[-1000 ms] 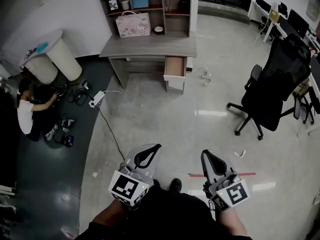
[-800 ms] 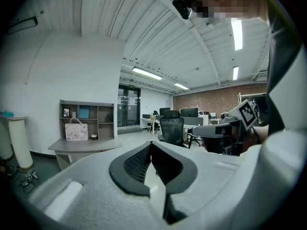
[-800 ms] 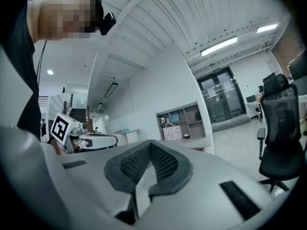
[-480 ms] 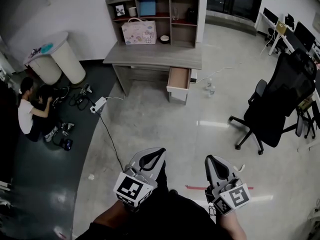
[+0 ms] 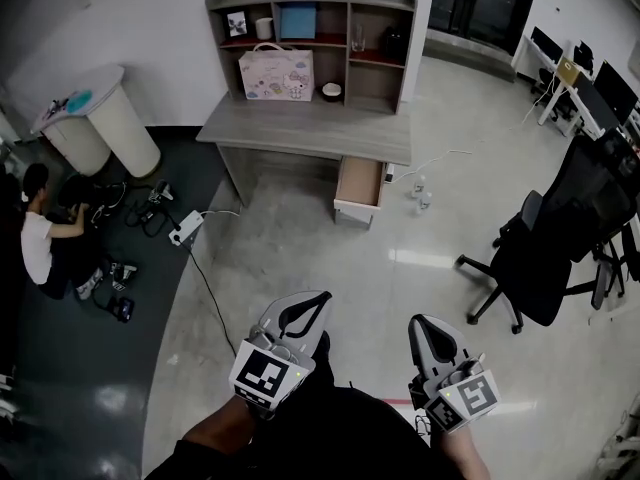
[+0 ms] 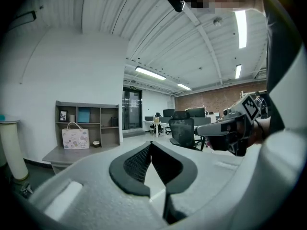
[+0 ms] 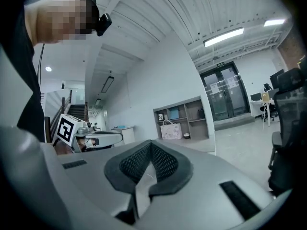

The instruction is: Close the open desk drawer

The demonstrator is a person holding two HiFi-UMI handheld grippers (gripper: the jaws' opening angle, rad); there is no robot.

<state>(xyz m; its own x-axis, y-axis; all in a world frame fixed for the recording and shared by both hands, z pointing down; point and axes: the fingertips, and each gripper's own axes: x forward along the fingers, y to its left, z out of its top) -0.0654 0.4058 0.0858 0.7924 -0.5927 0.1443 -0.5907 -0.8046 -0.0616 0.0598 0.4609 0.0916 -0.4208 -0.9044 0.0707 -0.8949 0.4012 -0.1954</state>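
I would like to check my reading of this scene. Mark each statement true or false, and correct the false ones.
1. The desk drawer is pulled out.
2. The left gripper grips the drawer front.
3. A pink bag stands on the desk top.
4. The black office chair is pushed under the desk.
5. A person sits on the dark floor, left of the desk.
1. True: the drawer stands open under the desk.
2. False: the left gripper is far from the desk, jaws together on nothing.
3. True: the pink bag stands there.
4. False: the office chair stands apart, to the right.
5. True: the person sits there.
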